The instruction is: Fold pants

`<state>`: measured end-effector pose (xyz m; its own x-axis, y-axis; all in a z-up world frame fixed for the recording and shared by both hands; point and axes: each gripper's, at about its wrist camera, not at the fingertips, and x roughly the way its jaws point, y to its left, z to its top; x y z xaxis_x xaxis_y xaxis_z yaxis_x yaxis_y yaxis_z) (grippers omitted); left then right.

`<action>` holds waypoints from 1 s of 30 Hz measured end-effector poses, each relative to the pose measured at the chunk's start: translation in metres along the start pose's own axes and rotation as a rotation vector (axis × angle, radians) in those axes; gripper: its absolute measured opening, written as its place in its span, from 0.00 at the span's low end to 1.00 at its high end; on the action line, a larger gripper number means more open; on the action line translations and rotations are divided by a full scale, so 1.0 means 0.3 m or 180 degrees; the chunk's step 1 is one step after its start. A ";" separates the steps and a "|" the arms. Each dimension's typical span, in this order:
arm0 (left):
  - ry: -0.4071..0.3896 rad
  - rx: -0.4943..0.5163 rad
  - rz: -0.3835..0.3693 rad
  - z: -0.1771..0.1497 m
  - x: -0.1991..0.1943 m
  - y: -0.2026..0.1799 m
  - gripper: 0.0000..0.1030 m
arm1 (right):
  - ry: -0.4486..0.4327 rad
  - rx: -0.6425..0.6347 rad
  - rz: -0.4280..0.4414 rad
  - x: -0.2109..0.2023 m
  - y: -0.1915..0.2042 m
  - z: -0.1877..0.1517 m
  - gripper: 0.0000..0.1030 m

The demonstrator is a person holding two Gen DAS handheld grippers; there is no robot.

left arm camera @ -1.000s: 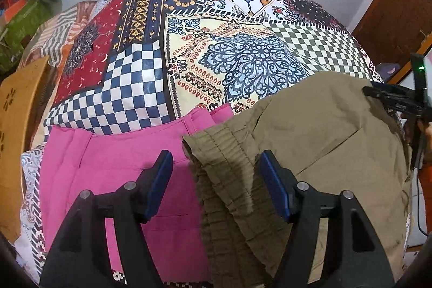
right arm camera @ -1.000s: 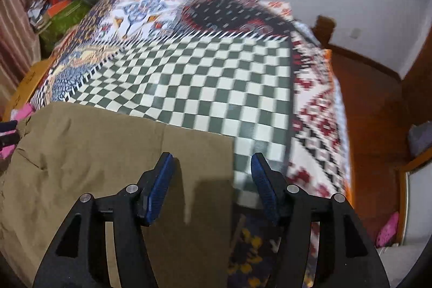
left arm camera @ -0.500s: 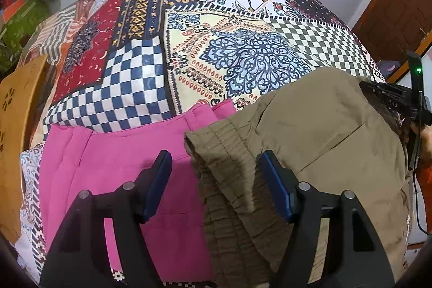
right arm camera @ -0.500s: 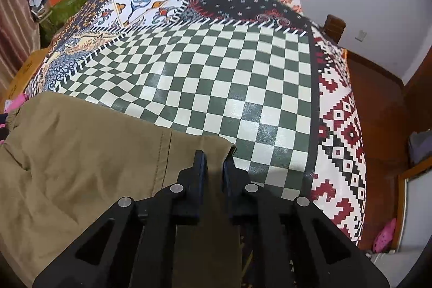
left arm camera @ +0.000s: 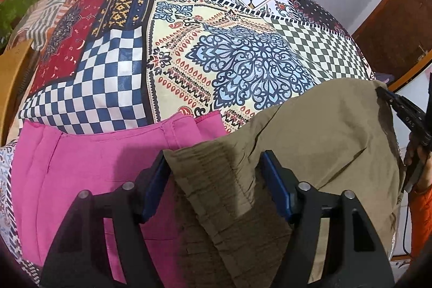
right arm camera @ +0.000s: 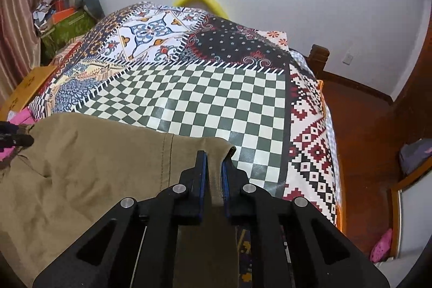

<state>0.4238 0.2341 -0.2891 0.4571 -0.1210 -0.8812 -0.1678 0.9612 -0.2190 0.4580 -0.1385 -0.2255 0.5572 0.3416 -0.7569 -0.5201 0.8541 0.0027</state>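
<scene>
1. We have the olive pants [left arm camera: 324,136] lying across the near part of the bed [left arm camera: 113,88], on its patchwork cover, with the gathered waistband toward our left and the leg hem toward our right. The waistband end overlaps a pink garment [left arm camera: 81,169] spread just beside it.

2. Our right hand-held gripper [right arm camera: 214,172] has just clamped down: a second ago its jaws stood wide over the hem, and now the blue pads pinch a strip of olive cloth between them. The hem corner [right arm camera: 229,149] curls up off the green-checked patch, so that end is already rising with the grip.

3. Our left hand-held gripper [left arm camera: 213,174] is not clenched. Its jaws straddle the elastic waistband [left arm camera: 210,180] and have just been closing a little, with the band between them. The left pad [left arm camera: 155,188] sits right at the band's edge and the right pad [left arm camera: 275,185] against the fabric, but nothing looks squeezed yet.

4. In the left wrist view, the right hand-held gripper shows at the far edge of the pants, with cloth drawn up toward it.

5. We judge that one end is secured and the other is about to be. Once the left side bites, we can carry hem toward waistband for the first fold.

6. The risk we see is the left jaws catching the pink garment along with the band.
</scene>
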 end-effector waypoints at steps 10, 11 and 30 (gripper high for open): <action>-0.0310 0.0177 0.0151 0.009 -0.148 -0.045 0.49 | -0.0186 0.0079 0.0041 -0.106 0.015 0.030 0.09; -0.0351 0.0192 0.0162 0.009 -0.174 -0.051 0.49 | -0.0217 0.0091 0.0049 -0.127 0.017 0.034 0.09; -0.0842 0.0526 0.0232 -0.155 -0.624 -0.228 0.49 | -0.0719 0.0381 0.0145 -0.573 0.032 -0.031 0.09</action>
<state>0.3092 0.1795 -0.1286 0.6639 -0.0027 -0.7478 -0.0740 0.9949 -0.0693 0.3512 -0.1926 -0.1015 0.6723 0.4483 -0.5891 -0.4752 0.8715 0.1208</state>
